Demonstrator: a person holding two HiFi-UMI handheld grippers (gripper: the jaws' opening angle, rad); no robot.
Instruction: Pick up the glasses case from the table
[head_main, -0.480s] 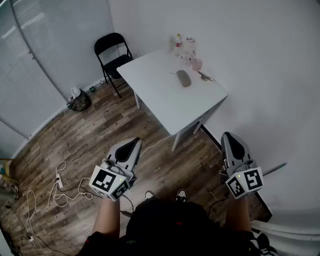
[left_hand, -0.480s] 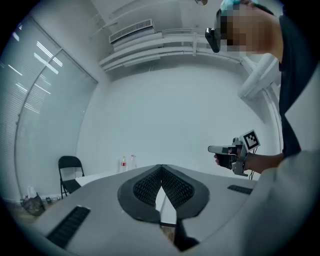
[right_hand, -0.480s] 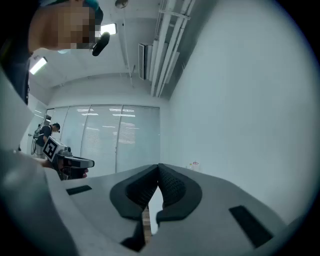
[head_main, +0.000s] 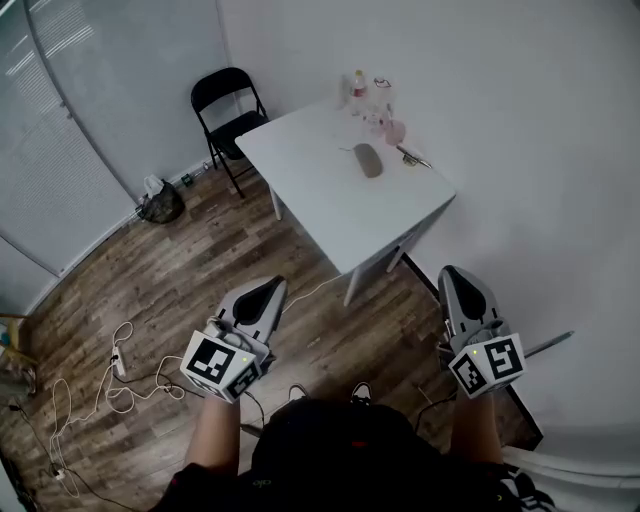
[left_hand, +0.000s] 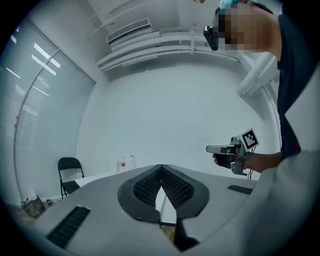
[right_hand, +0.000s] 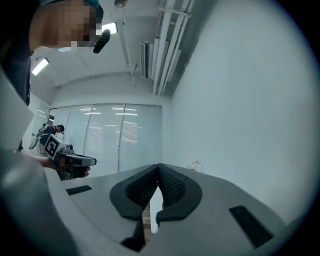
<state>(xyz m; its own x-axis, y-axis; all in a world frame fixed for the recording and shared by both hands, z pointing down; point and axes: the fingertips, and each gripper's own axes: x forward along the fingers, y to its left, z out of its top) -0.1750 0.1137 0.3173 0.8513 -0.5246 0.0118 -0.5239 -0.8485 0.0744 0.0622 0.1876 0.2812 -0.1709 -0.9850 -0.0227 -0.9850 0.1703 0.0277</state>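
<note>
- Lying on the table (head_main: 330, 210): one glasses case (head_main: 368, 158).
- Standing beside the table: one chair (head_main: 226, 106).
- Hovering before the table: left gripper (head_main: 268, 287), right gripper (head_main: 459, 274), jaws pressing together, empty.

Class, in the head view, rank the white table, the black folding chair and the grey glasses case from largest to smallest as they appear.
1. white table
2. black folding chair
3. grey glasses case, clearly smallest
Nearness barely differs, so the order holds.
</note>
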